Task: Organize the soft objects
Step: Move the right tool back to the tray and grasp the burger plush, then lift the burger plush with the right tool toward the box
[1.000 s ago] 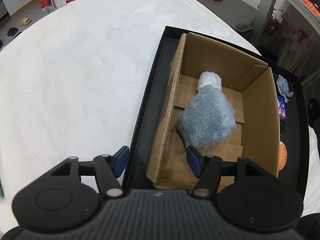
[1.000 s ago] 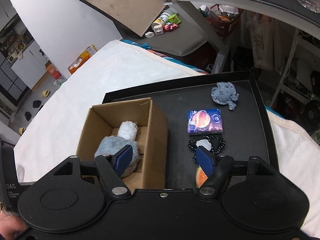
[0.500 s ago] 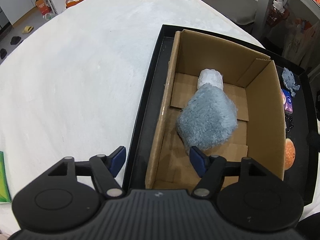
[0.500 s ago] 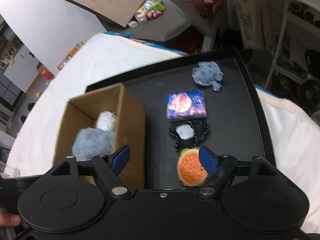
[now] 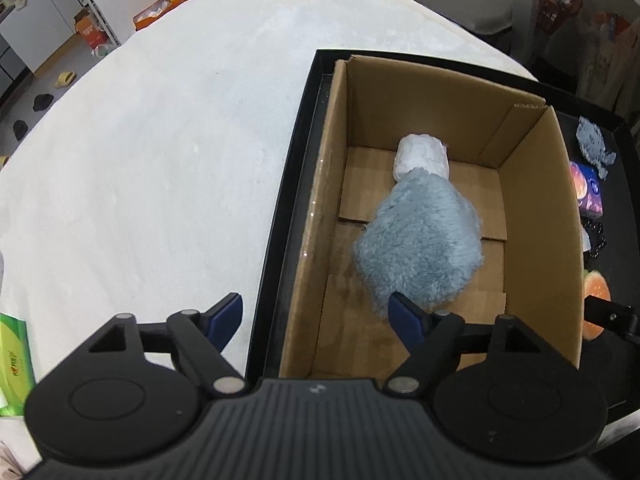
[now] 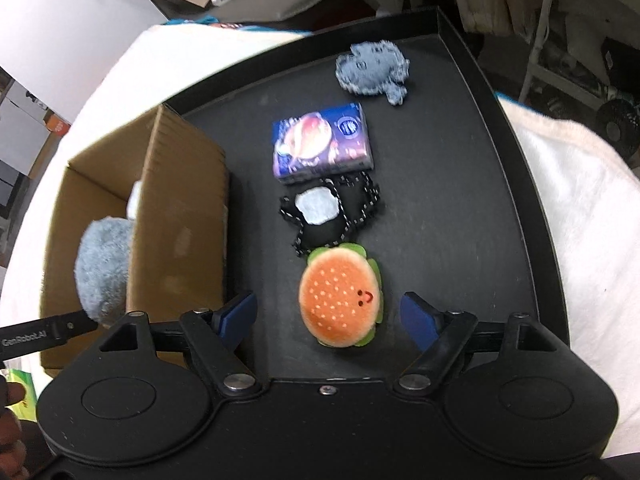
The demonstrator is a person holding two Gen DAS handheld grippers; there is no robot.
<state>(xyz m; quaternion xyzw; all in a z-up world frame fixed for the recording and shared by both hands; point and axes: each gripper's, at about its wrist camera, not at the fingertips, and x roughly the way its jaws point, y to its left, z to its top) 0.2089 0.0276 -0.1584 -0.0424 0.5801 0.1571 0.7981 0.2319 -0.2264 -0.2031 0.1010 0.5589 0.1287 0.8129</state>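
White bedding (image 5: 160,160) lies bare and wide at the left, up to the black tray (image 5: 288,184) rim. The left gripper (image 5: 314,312) hangs above that rim; its jaws have just been opening and stand released, nothing between them, one pad over the bedding, the other over the near end of the cardboard box (image 5: 560,240). Inside the box, a fluffy blue-grey plush (image 5: 420,248) lies against a white wrapped bundle (image 5: 422,154), with bare floor along the left wall. Right of the box, the tray floor (image 6: 460,200) holds a burger plush (image 6: 340,296), black pouch (image 6: 332,212), tissue pack (image 6: 320,144) and grey plush (image 6: 372,68) in a near-to-far row. The right gripper (image 6: 328,316) has just been opening and straddles the burger without touching; bare tray floor lies to the right.
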